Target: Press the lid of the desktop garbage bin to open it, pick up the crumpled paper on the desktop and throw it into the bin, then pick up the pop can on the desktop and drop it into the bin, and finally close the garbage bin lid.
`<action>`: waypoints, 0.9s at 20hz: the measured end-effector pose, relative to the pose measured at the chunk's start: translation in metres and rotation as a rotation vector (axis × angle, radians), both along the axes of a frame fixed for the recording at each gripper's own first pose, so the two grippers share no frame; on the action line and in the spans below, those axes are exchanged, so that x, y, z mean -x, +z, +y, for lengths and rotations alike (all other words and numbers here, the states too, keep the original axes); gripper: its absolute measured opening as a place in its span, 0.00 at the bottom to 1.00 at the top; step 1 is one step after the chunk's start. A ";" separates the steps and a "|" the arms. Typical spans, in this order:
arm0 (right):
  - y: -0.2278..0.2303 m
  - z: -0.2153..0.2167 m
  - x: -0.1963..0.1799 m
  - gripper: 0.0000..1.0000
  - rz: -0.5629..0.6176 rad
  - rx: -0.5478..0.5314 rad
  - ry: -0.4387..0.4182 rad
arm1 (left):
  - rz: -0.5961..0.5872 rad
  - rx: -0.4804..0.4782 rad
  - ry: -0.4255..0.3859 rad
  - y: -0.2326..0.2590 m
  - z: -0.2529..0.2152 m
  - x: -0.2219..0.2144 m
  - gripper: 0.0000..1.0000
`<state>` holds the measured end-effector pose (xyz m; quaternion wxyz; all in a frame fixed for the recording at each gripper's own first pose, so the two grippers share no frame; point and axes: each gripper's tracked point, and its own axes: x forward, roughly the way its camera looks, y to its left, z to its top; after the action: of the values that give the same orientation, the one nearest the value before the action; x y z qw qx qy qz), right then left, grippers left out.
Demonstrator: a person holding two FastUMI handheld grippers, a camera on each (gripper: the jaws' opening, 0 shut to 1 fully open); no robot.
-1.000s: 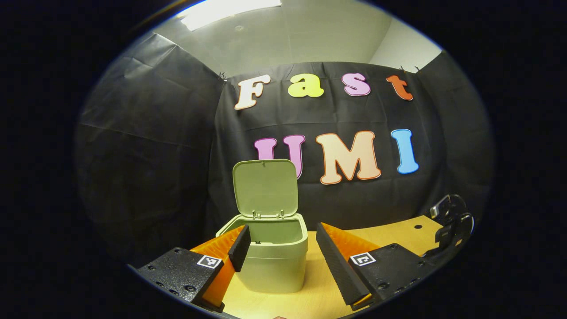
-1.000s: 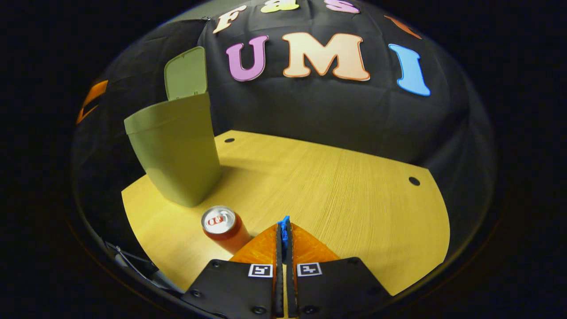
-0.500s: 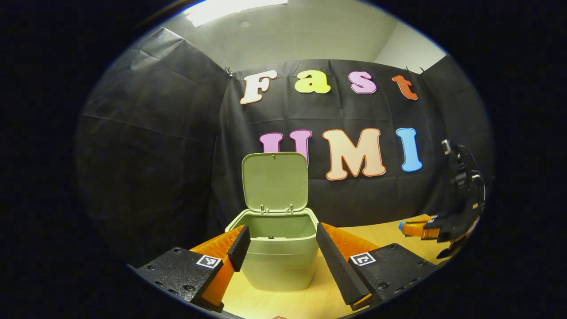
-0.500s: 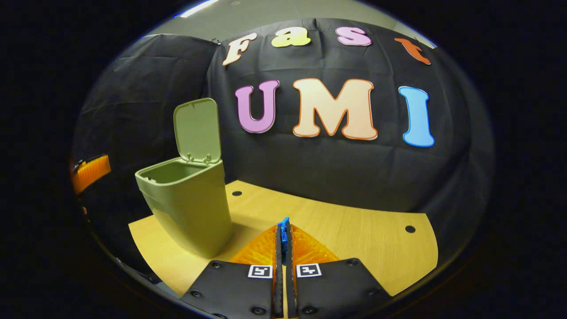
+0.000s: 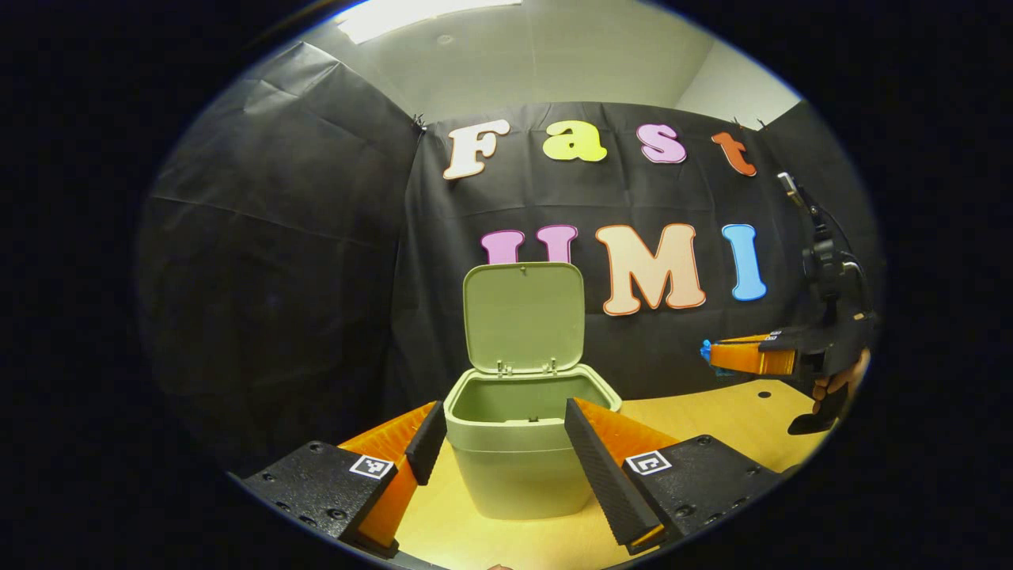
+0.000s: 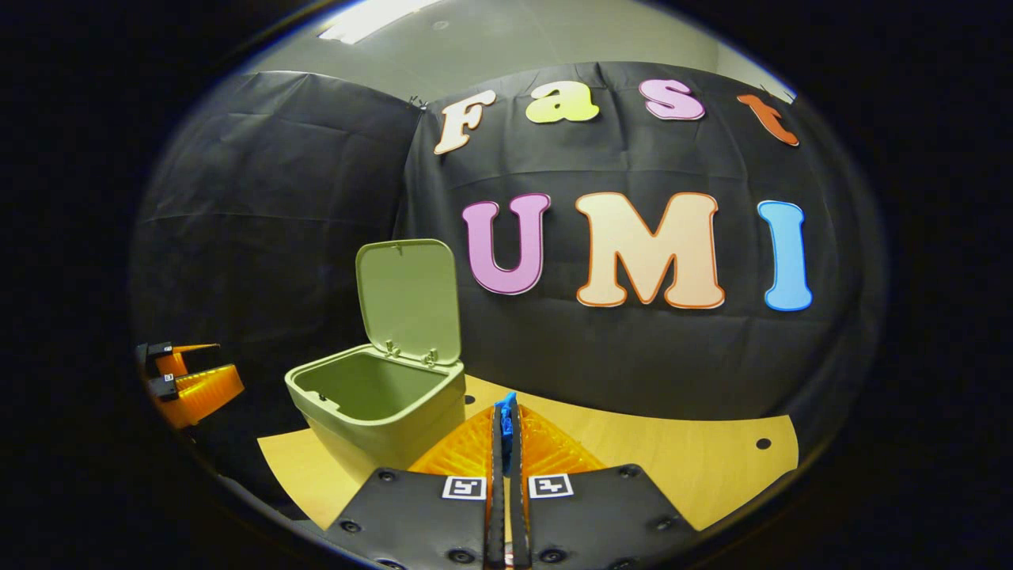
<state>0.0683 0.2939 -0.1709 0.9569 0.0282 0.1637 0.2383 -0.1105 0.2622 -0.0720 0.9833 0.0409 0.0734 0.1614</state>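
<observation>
Left gripper (image 5: 498, 431), jaws wide and empty, frames the bin (image 5: 526, 443) on the table (image 5: 712, 412). Right gripper (image 6: 505, 419), jaws pressed together with a blue scrap between them, hangs beside the bin. Lid (image 5: 524, 317) stands upright: opening is done; whether paper and can are inside cannot be told. Closing remains.

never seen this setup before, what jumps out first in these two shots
The green bin stands on the wooden desktop with its lid swung upright and the inside visible. The left gripper frames it, fingers spread wide just before its front wall. The right gripper is raised to the bin's right with fingers closed on something blue.
</observation>
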 end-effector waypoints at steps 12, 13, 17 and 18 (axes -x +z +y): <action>-0.015 0.128 0.000 0.08 0.015 -0.036 0.115 | 0.027 0.001 0.093 -0.007 0.074 0.034 0.91; -0.016 0.134 -0.001 0.08 0.011 -0.035 0.122 | 0.030 -0.004 0.103 -0.007 0.079 0.038 0.91; -0.022 0.154 0.003 0.61 0.019 -0.067 0.144 | 0.032 -0.003 0.108 -0.008 0.082 0.040 0.94; -0.015 0.149 0.009 0.79 0.006 -0.064 0.136 | 0.030 0.001 0.098 -0.009 0.078 0.038 0.91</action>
<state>0.0593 0.4429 -0.1857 0.9365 0.0485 0.1602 0.3080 -0.1486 0.3401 -0.0807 0.9730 0.0393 0.0900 0.2088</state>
